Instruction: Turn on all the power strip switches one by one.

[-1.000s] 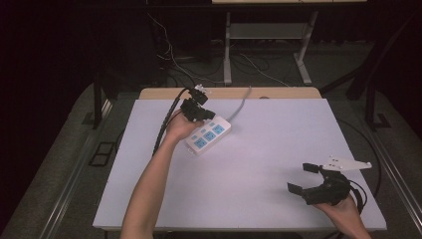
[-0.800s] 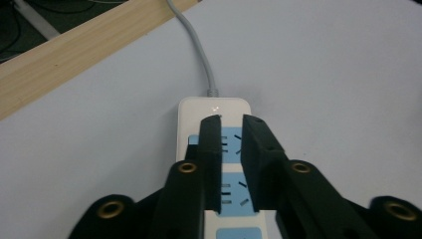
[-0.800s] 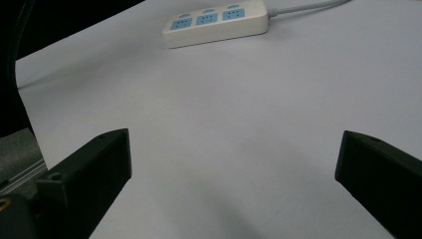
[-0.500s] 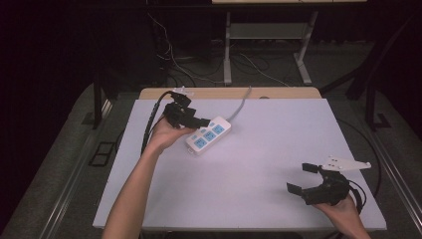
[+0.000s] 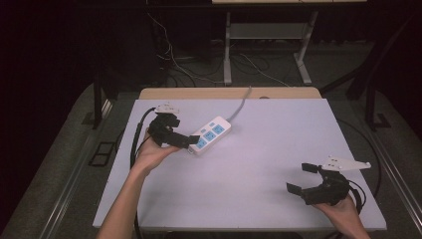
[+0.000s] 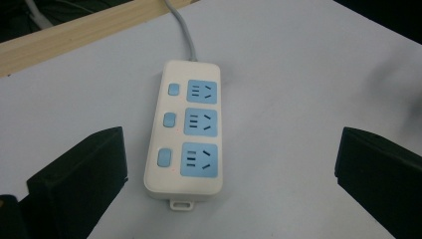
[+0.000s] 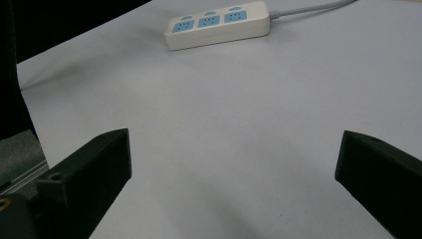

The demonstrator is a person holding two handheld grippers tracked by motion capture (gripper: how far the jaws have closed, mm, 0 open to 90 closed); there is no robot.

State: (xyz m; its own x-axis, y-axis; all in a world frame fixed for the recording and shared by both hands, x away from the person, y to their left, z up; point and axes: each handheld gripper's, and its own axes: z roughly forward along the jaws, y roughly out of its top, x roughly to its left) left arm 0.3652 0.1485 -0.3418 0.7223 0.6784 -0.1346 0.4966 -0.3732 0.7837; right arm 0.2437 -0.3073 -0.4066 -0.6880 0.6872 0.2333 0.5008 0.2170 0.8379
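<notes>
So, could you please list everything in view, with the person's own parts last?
Power strip: one, white with three blue sockets and three blue switches, flat at the table's far left.
Cord: one, grey, runs from the strip over the far edge.
Table: one, white top, wooden strip along the far edge.
Desk frame: one, pale metal, on the floor beyond.
Floor cables: several, behind the table.
Left gripper: one, black, open beside the strip.
Right gripper: one, black, open at the near right corner.
</notes>
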